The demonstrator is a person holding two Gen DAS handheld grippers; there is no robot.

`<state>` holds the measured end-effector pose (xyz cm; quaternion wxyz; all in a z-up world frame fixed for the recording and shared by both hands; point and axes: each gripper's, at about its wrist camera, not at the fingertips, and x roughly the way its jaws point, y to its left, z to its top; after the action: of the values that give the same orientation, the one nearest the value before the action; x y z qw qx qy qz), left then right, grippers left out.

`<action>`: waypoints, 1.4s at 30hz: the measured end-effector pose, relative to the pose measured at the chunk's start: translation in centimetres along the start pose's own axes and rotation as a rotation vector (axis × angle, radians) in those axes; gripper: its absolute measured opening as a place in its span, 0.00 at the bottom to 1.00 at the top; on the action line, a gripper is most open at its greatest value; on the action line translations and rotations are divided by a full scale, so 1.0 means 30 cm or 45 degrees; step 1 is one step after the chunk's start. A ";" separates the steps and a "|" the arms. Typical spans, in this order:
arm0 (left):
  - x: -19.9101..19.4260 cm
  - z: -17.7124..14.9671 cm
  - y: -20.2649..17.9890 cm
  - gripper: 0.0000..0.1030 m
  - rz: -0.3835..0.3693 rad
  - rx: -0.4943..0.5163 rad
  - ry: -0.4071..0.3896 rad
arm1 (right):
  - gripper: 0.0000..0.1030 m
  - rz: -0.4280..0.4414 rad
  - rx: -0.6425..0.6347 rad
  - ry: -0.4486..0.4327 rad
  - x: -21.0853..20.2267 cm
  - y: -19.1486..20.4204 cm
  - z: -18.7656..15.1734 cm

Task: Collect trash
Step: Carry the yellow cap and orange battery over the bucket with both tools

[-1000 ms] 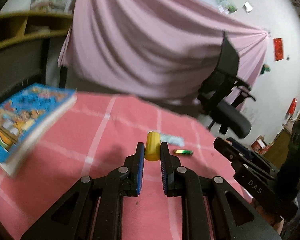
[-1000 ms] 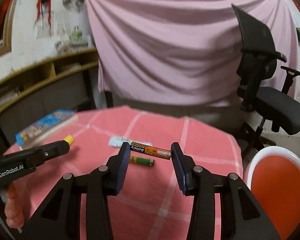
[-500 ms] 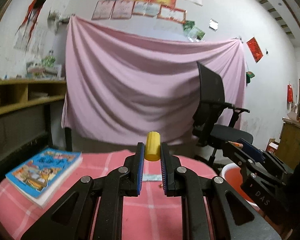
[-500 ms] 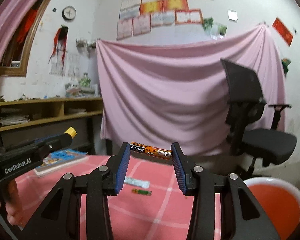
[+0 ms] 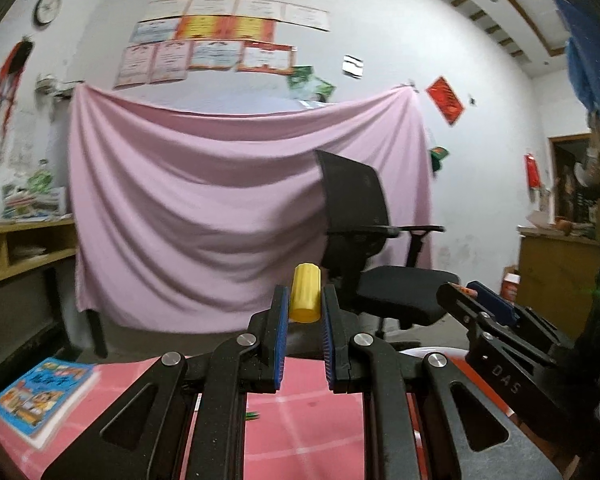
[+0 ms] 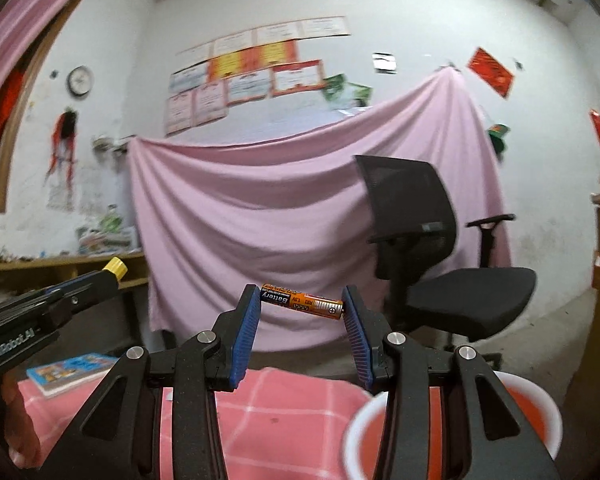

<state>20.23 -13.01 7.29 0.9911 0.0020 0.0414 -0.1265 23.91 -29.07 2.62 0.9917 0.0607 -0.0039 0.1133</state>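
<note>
My left gripper (image 5: 305,305) is shut on a small yellow cylinder (image 5: 306,292), held upright between the blue pads, above the pink checked tablecloth (image 5: 300,432). My right gripper (image 6: 302,305) is shut on an orange and black battery (image 6: 302,301), clamped end to end across the jaws. An orange bin with a white rim (image 6: 516,412) stands low at the right in the right wrist view, just under that gripper. In the left wrist view the right gripper (image 5: 472,296) shows at the right; in the right wrist view the left gripper (image 6: 114,270) with its yellow cylinder shows at the left.
A colourful book (image 5: 40,394) lies at the table's left. A small green item (image 5: 252,415) lies on the cloth under my left gripper. A black office chair (image 5: 364,240) stands behind the table before a hanging pink sheet (image 5: 204,216). Wooden shelves (image 5: 16,248) run along the left wall.
Both grippers have risen and tilted up from the table to point level, swinging right toward the chair and bin. Each keeps its grip; the table items have dropped out of view.
</note>
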 end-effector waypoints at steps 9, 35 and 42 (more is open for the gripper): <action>0.149 -0.001 -0.193 0.12 -0.125 0.028 0.093 | 0.39 -0.168 0.157 0.051 -0.016 -0.200 0.003; 0.396 -0.121 -0.342 0.12 -0.308 -0.062 0.506 | 0.39 -0.298 0.460 0.296 0.031 -0.427 -0.063; 0.442 -0.133 -0.331 0.12 -0.349 -0.147 0.621 | 0.39 -0.292 0.485 0.357 0.046 -0.438 -0.086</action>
<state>30.21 -25.89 2.28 0.9240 -0.0298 0.2858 -0.2524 28.21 -41.14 -1.47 0.9596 0.2301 0.1619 0.0062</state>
